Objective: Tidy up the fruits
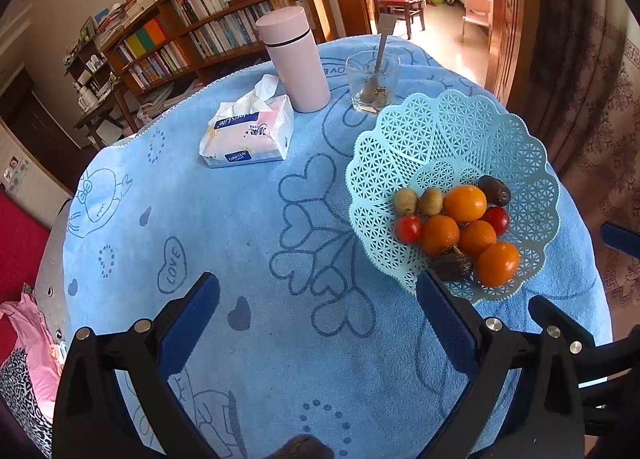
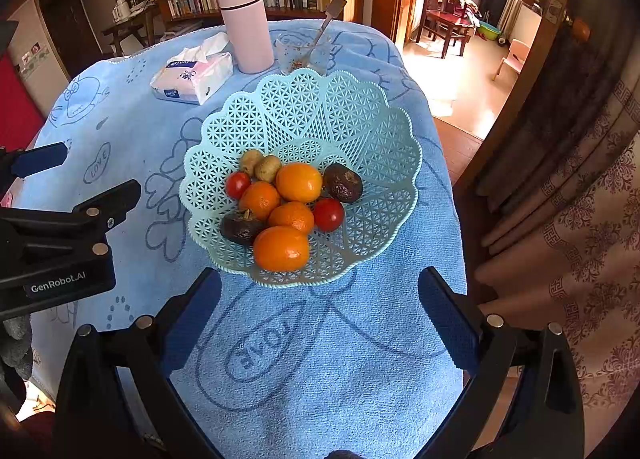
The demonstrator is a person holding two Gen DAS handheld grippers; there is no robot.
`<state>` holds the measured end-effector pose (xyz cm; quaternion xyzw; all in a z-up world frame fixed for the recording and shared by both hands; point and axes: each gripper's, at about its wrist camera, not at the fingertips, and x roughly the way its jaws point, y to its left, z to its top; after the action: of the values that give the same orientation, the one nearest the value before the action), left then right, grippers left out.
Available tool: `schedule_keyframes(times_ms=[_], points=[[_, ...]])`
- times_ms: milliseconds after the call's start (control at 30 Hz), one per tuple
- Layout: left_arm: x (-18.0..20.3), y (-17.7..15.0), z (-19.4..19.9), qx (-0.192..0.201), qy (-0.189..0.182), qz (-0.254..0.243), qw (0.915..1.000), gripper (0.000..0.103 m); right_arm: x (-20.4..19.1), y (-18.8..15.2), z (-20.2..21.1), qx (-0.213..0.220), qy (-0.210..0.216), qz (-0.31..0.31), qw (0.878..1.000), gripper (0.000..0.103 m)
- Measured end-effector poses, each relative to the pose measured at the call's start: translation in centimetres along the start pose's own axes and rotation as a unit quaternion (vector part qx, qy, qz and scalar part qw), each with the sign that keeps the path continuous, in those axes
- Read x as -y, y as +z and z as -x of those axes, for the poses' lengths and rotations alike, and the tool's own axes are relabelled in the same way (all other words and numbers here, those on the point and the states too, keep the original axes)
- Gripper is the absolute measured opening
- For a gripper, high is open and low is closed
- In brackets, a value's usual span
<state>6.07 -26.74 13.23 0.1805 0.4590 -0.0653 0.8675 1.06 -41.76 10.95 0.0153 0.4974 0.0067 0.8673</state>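
Observation:
A light blue lattice basket (image 1: 516, 147) (image 2: 360, 115) stands on the blue towel-covered table (image 1: 256, 227) (image 2: 304, 339). It holds several oranges (image 1: 465, 203) (image 2: 299, 182), two red tomatoes (image 1: 408, 228) (image 2: 328, 214), two small yellow-brown fruits (image 1: 430, 201) (image 2: 267, 168) and two dark brown fruits (image 1: 494, 190) (image 2: 343, 182). My left gripper (image 1: 318, 319) is open and empty, above the towel left of the basket; it also shows at the left edge of the right wrist view (image 2: 72, 179). My right gripper (image 2: 320, 315) is open and empty, just in front of the basket.
A pink tumbler (image 1: 296, 59) (image 2: 246, 25), a tissue pack (image 1: 248, 131) (image 2: 194, 77) and a glass with a spoon (image 1: 372, 81) (image 2: 306, 53) stand at the table's far side. Bookshelves (image 1: 208, 19) stand behind, a curtain (image 2: 580, 239) and doorway to the right.

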Motion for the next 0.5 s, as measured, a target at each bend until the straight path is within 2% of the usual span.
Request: schedule_keyframes(times_ms=[500], points=[[0.11,0.01,0.06,0.000,0.000,-0.001,1.0000,0.098,-0.01,0.00,0.08,0.000,0.000,-0.001,1.000,0.100]])
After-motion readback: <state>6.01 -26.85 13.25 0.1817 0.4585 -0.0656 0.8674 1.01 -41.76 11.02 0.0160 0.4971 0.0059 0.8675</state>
